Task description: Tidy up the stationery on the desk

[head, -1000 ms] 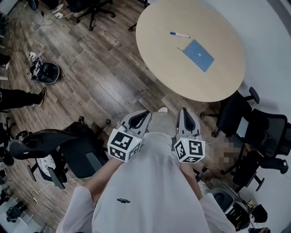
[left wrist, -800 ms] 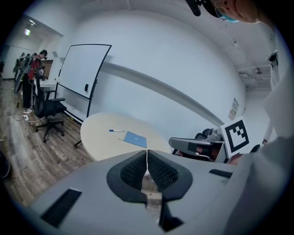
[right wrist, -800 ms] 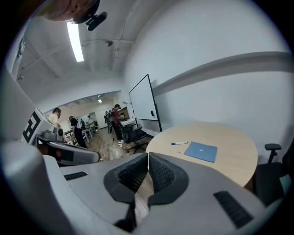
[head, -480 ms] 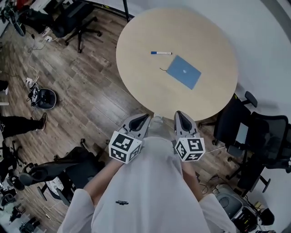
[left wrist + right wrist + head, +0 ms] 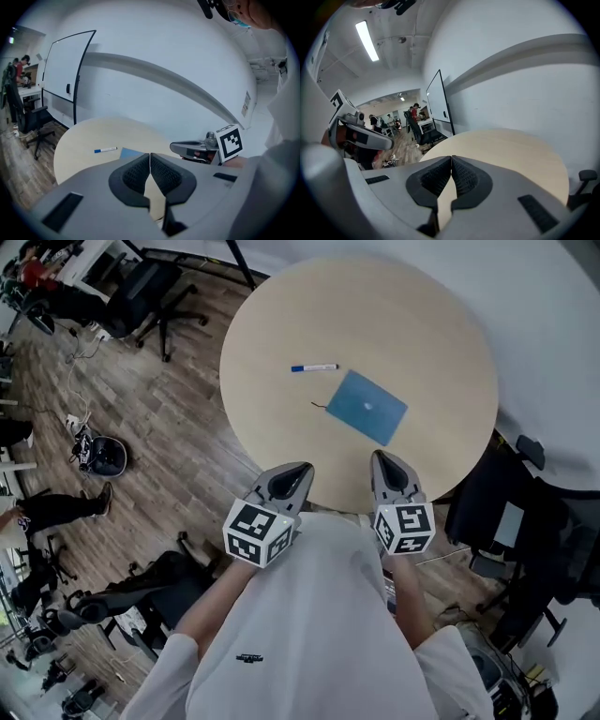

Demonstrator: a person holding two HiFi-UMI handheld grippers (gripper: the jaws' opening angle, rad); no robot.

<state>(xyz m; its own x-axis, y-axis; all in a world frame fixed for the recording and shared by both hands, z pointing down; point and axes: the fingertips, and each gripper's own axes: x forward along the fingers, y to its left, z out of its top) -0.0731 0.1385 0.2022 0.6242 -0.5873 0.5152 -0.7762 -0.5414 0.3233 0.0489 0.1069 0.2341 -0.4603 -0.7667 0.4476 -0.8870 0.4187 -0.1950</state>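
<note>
A blue-capped white marker (image 5: 314, 367) lies on the round beige table (image 5: 422, 324), with a blue notebook (image 5: 366, 406) just to its right and nearer me. A thin dark cord end (image 5: 319, 408) sits at the notebook's left corner. My left gripper (image 5: 298, 468) is shut and empty at the table's near edge. My right gripper (image 5: 382, 457) is shut and empty beside it, just over the table rim. In the left gripper view the marker (image 5: 105, 150) and a sliver of the notebook (image 5: 131, 153) show beyond the closed pads (image 5: 137, 172).
Black office chairs stand at the right (image 5: 525, 521), at the upper left (image 5: 150, 287) and at the lower left (image 5: 141, 587). A whiteboard on a stand (image 5: 65, 75) is beyond the table. Cables and a round black device (image 5: 103, 456) lie on the wooden floor.
The view has closed in on the table: it now sits lower and nearer, and both grippers have reached its near edge. Both stay shut.
</note>
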